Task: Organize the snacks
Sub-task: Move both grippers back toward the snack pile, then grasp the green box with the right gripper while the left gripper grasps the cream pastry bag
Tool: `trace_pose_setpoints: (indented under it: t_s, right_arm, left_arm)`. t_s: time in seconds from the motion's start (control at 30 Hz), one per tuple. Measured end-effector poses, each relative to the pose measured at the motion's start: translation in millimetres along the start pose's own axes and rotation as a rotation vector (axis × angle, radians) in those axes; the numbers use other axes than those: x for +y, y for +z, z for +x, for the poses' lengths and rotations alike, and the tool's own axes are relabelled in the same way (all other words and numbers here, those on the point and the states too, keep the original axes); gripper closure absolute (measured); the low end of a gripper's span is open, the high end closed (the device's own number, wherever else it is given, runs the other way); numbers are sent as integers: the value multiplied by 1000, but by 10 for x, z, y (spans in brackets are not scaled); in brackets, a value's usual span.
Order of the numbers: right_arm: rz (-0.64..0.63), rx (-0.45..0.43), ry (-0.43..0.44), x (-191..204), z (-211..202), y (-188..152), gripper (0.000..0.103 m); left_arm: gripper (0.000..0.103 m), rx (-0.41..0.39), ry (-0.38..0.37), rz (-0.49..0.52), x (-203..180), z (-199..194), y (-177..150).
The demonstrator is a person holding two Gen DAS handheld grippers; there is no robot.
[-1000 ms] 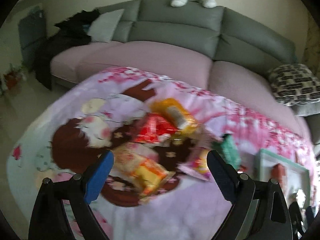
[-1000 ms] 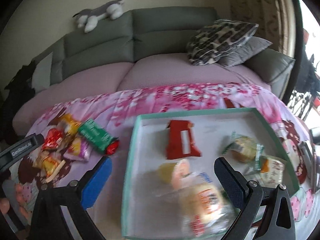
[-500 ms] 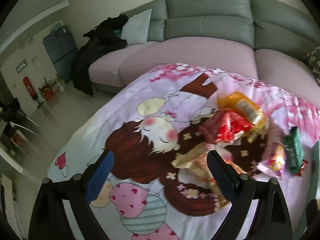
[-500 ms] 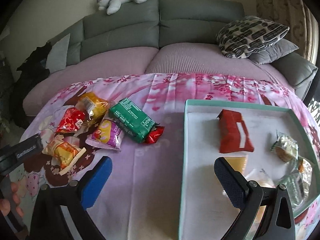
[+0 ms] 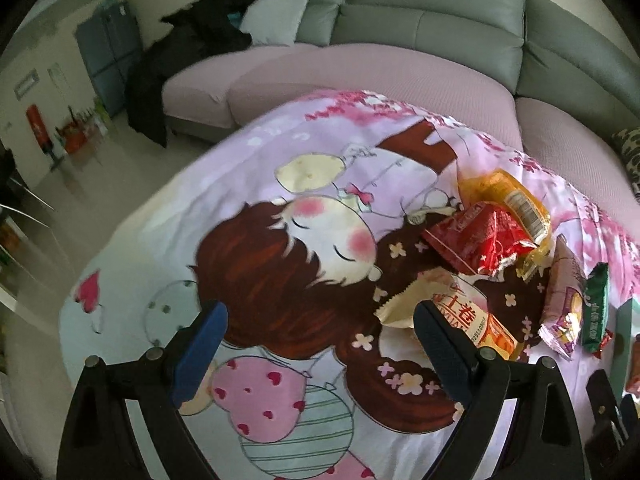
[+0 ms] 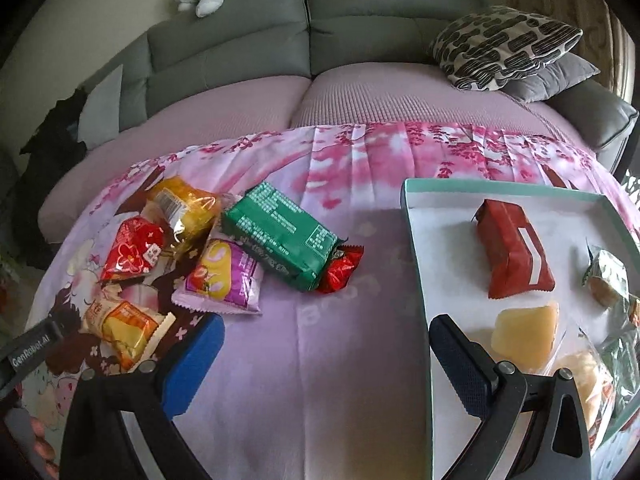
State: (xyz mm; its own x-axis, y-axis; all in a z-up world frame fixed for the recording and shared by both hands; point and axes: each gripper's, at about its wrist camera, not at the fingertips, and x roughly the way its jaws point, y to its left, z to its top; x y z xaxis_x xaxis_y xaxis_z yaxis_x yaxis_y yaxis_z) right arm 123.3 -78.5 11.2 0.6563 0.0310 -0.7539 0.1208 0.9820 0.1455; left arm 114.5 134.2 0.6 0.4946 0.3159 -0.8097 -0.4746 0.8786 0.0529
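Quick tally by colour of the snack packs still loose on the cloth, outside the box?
Loose on the cloth, right wrist view:
Yellow-orange pack: 1
Red bag: 1
Cream-and-orange pack: 1
Purple pack: 1
Green pack: 1
Small red wrapper, partly under the green pack: 1
Total: 6

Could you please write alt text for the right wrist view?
Open right claw hovers over a pink cloth, empty. To its left lie loose snack packets, including a green one; to its right, a teal-rimmed tray holds a red packet.
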Motion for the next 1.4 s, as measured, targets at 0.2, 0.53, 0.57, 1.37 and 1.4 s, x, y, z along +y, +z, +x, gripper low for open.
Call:
trace_pose_setpoints:
  t_s: [0.2, 0.53, 0.57, 1.37, 1.4]
  right_arm:
    - [6, -26, -4, -31, 14, 107, 0]
    - [-54, -74, 49, 125, 154, 374, 0]
    - [-61, -67, 45, 137, 204, 391, 0]
    - [-48, -21, 135, 159, 541, 465, 33]
    - [-47, -19, 136, 156, 535, 461, 34]
  left_arm:
    - [9, 31, -88, -18, -63, 62, -3]
    - [9, 79, -263, -78, -208, 174, 24]
    - [9, 78, -265, -73, -224, 173, 28]
    - [3, 154, -286, -31, -486, 438, -14]
    - [6, 154, -290, -29, -487, 429, -17]
